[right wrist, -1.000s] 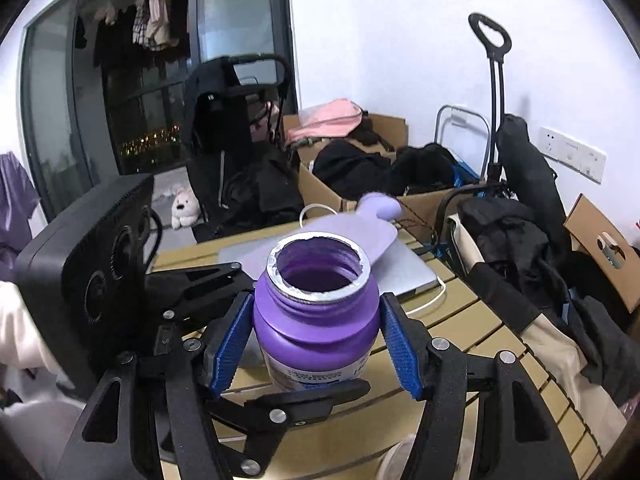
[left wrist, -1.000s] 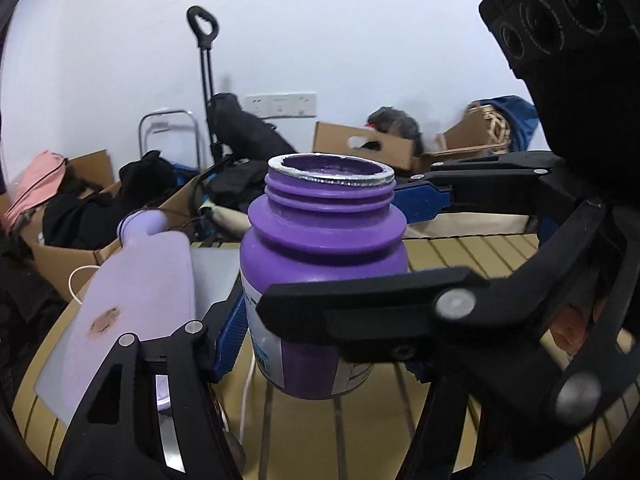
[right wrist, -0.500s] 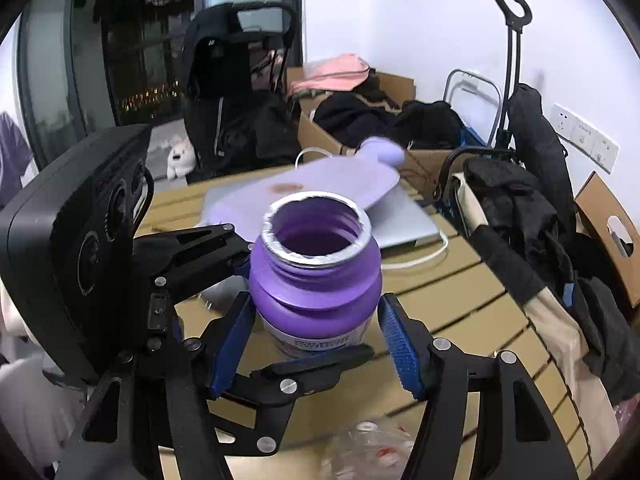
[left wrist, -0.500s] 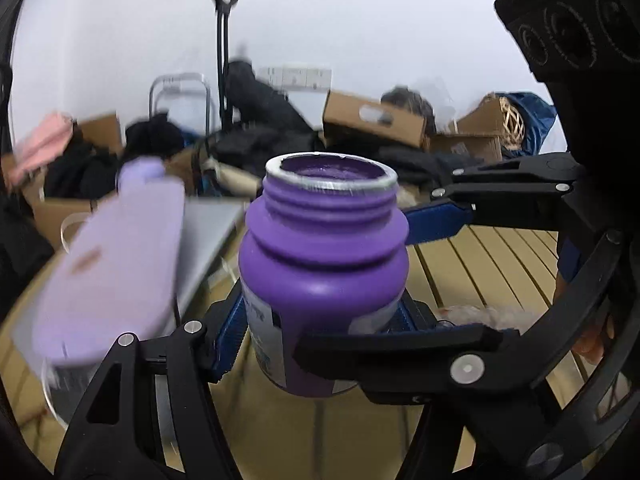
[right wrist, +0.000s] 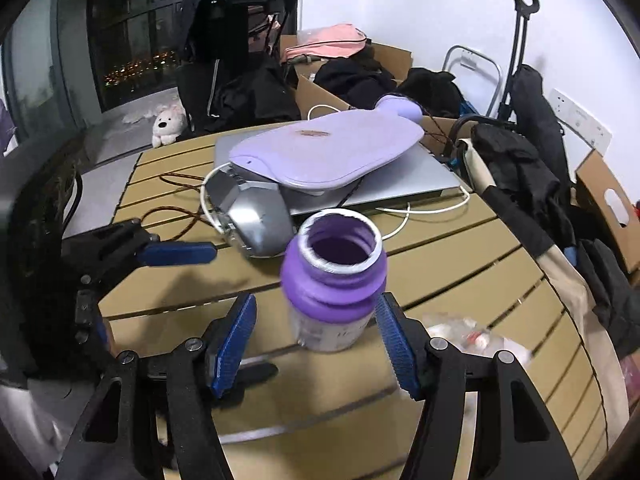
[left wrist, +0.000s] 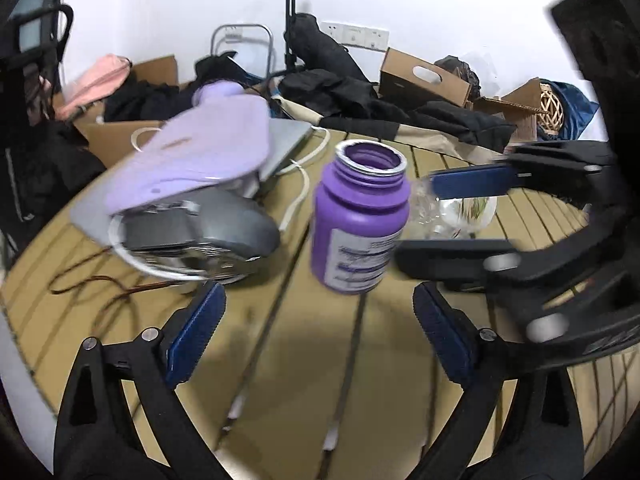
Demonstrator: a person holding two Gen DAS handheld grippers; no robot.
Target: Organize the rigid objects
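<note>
Bottle (right wrist: 334, 280) stands capless on the counter (right wrist: 460, 256), axis upright, slightly tilted. Right tongs (right wrist: 316, 340) spread wide, straddling it, right pad near it, gripping nothing. Left tongs (left wrist: 316, 328) also spread, empty, bottle ahead, farther off. Right nearer.

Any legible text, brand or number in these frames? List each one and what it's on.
None can be read.
Label on the open purple plastic bottle: white with dark printed lines, too blurred to read in the left wrist view, too small in the right wrist view.
White wall socket plate: no readable marking.
Lilac hot-water bottle: one brownish mark, no letters discernible.
</note>
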